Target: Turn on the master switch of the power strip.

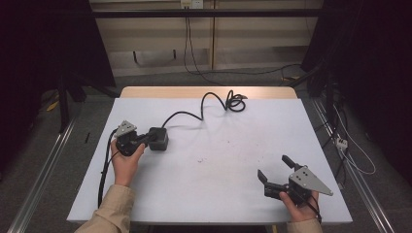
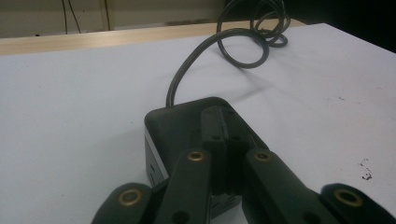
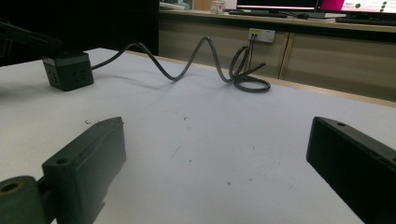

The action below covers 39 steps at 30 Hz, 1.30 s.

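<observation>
A black cube power socket (image 1: 159,139) sits on the white table (image 1: 218,194) at the left. Its black cable (image 1: 214,99) loops back to a coil (image 1: 236,103) near the far edge. My left gripper (image 1: 148,138) is shut, and its closed jaws lie over the top of the cube (image 2: 173,126) with nothing between them (image 2: 225,119). At the front right, my right gripper (image 1: 273,166) is open and points up-left at bare table. In the right gripper view the open jaws (image 3: 217,135) frame the table, with the cube (image 3: 69,70) and the cable (image 3: 205,51) far off.
The table's wooden far edge (image 1: 209,91) lies behind the coil. On the floor to the right are a white power strip (image 1: 341,142) and loose wires. Dark frames stand on both sides, and a wall outlet (image 3: 261,35) is behind the table.
</observation>
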Each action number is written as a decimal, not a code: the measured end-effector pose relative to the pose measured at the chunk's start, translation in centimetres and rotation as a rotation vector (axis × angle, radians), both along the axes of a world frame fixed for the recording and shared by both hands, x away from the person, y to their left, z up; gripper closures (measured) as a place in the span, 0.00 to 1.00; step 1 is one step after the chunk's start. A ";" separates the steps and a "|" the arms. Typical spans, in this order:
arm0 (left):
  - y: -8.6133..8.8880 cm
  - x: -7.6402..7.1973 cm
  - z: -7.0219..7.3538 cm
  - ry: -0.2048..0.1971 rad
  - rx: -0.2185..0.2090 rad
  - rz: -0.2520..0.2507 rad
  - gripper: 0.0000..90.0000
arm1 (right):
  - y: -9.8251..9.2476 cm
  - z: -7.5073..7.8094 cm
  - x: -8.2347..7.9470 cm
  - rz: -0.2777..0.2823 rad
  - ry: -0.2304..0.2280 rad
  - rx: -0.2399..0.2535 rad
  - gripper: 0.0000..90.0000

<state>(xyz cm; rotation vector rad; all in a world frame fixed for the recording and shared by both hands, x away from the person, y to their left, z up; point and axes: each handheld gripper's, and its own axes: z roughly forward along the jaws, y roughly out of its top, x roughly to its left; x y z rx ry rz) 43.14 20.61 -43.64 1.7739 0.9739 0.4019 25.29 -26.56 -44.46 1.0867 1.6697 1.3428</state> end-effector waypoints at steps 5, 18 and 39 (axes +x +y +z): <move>0.0 0.0 0.0 -0.005 0.010 -0.002 1.00 | 0.0 0.0 0.0 -0.001 -0.001 0.000 0.05; -0.1 -0.1 0.1 -0.008 0.032 -0.001 1.00 | 0.0 0.0 0.0 -0.001 -0.001 0.001 0.05; -0.4 -0.2 0.2 -0.012 0.056 0.005 1.00 | -0.1 0.1 -0.1 -0.006 -0.006 0.005 0.05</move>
